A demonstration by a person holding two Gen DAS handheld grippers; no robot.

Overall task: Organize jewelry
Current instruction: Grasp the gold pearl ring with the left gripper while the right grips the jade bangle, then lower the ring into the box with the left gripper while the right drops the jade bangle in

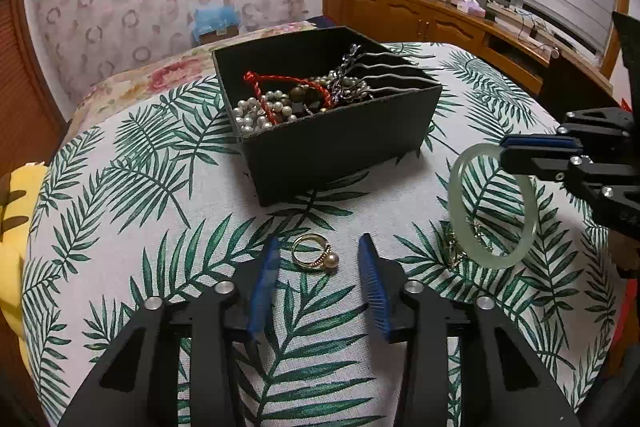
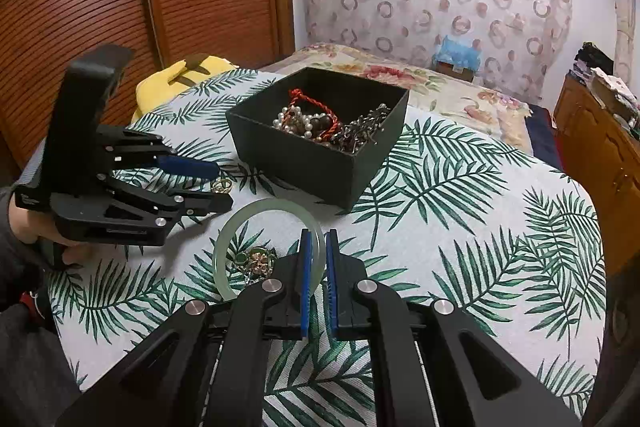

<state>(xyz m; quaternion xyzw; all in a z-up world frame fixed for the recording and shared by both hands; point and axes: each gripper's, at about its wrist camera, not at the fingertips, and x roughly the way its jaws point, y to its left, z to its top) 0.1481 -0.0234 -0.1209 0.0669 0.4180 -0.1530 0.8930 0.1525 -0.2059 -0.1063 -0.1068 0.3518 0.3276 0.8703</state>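
The black box (image 1: 320, 131), centre-top of the left wrist view on the leaf-print cloth (image 1: 132, 187), already holds pearls, a red cord and chains, so the sorting looks well underway. At the frame's right edge the right gripper (image 2: 319, 255) is clamped narrow on the pale green bangle (image 1: 494, 205), lifted on edge, which I judge needs carrying over the box and releasing. At lower centre the left gripper (image 1: 318, 267) stands wide around the gold pearl ring (image 1: 314, 253), needing only to close.
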